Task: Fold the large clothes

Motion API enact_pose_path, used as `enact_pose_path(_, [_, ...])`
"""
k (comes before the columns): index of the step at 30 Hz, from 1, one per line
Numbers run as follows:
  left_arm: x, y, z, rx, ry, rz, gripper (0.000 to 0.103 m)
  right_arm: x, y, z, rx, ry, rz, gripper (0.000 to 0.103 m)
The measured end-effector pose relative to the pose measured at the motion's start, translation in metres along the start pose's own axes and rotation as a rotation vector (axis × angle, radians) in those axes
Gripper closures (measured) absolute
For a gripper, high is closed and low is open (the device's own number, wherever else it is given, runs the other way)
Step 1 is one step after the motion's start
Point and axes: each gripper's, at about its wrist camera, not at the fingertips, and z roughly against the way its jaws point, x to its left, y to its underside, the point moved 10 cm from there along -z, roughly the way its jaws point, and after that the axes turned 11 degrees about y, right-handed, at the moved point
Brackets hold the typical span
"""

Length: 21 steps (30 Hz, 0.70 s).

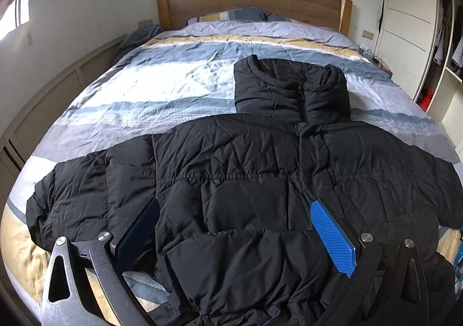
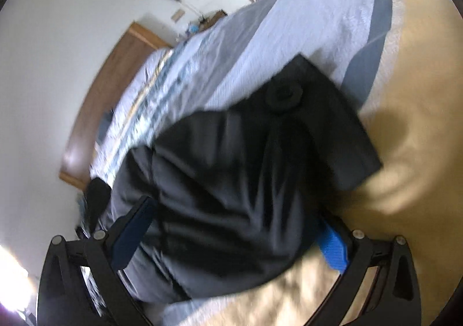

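Blurring right view, jacket hem cut off

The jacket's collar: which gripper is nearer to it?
Hard to tell. The left gripper hovers open over the black jacket body, below the collar; the right gripper straddles bunched fabric.

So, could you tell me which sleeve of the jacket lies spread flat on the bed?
The sleeve at image left lies spread out; the other sleeve hangs bunched between the right gripper's fingers.
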Motion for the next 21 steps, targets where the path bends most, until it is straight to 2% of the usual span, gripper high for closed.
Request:
enact_pose_path(2, [0.001,0.002,-0.001,0.006,0.003,0.005,0.001,-0.001,-0.007,0.001,-0.02,-0.031,-0.027,0.006])
enact_pose_path(4, [0.0,0.005,-0.001,0.013,0.009,0.001,0.001,0.0,-0.01,0.0,-0.029,-0.042,-0.032,0.028])
enact_pose_path(6, [-0.001,0.007,0.0,0.017,0.013,-0.008,0.001,-0.004,-0.014,-0.001,-0.028,-0.044,-0.044,0.074])
enact_pose_path(12, [-0.002,0.007,0.015,0.002,0.031,0.0,0.001,0.018,-0.019,0.023,-0.061,-0.092,0.006,0.086])
enact_pose_path(21, [-0.001,0.012,0.057,-0.026,0.052,0.007,0.001,0.111,-0.018,0.098,-0.131,-0.217,0.202,0.087])
